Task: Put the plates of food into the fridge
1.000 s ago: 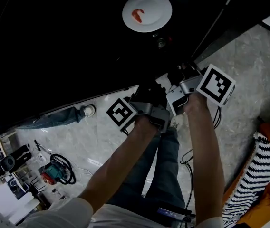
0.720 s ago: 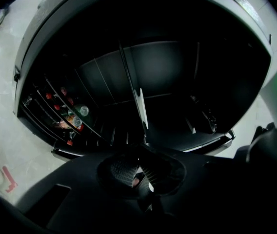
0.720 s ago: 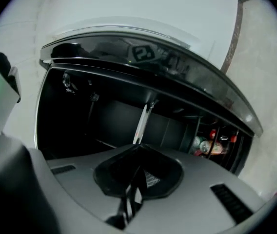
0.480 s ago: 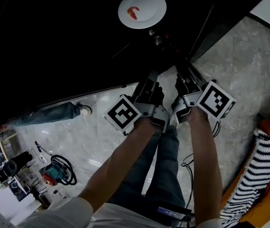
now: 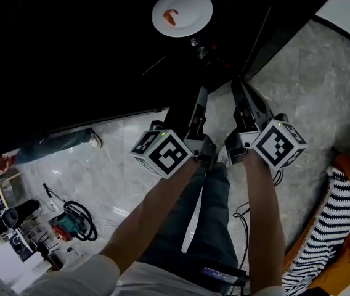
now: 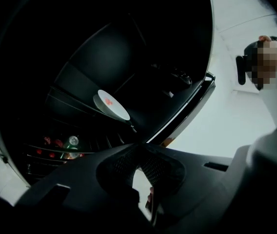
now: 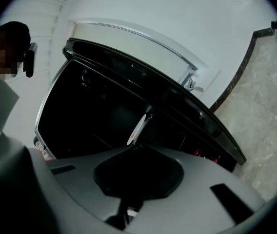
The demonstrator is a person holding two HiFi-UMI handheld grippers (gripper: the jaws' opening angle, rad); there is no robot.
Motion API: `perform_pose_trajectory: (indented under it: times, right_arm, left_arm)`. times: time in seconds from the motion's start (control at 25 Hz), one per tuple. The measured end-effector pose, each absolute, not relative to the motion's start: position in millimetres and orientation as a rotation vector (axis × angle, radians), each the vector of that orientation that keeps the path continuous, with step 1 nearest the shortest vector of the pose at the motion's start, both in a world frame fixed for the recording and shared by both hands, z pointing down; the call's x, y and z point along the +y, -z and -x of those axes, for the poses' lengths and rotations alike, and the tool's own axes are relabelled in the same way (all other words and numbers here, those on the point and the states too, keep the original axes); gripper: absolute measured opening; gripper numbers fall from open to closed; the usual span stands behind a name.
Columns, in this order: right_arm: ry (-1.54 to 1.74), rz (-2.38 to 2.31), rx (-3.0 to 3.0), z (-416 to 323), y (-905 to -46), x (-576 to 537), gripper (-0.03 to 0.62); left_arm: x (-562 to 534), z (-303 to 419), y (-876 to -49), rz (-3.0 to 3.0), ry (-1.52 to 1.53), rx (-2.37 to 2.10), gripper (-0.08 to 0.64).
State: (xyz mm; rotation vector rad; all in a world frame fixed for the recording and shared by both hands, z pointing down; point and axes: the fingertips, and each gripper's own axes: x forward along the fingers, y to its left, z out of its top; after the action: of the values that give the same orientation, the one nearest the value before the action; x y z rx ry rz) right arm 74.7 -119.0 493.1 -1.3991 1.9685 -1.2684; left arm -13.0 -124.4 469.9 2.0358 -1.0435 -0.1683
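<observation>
Head view, left to right. The fridge (image 5: 70, 48) interior is dark and the door stands open. The white plate (image 5: 184, 12) with a small red piece of food (image 5: 170, 17) sits on a shelf deep inside, in the same spot as a second ago. It is alone, with nothing touching it.

The left gripper (image 5: 201, 94) has drawn back toward the body over the last second and rolled, so its marker cube (image 5: 166, 154) now shows two faces. Its jaws meet at the tips and hold nothing. The left gripper view confirms this, with the plate (image 6: 111, 105) well ahead on the shelf and the gripper (image 6: 139, 152) empty.

The right gripper (image 5: 236, 82) has also pulled back and now sits over the pale floor (image 5: 323, 91) at the fridge threshold. It is closed and empty. In the right gripper view the plate (image 7: 137, 128) shows edge-on beyond the closed gripper (image 7: 137, 148).

Judgement: this plate counts as delivered. Both grippers are clear of it and free to fetch another plate or close the door. No second plate shows in any view.
</observation>
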Motion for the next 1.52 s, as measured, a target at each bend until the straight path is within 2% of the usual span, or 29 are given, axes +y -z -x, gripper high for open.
perform_pose_trajectory:
  times: [0.48, 1.0, 1.52]
  right_arm:
    - [0.619, 1.844, 2.286, -95, -455, -94, 0.009]
    - [0.472, 1.958, 2.341, -109, -411, -54, 0.009]
    - [0.357, 2.059, 2.360, -124, -327, -8, 0.009]
  left_arm:
    - [-112, 1, -448, -2.306, 0.033, -1.007, 0.006]
    - [-100, 0, -406, -2.512, -0.096, -1.017, 0.006]
    - [-76, 7, -328, -2.627, -0.136, -0.999, 0.006]
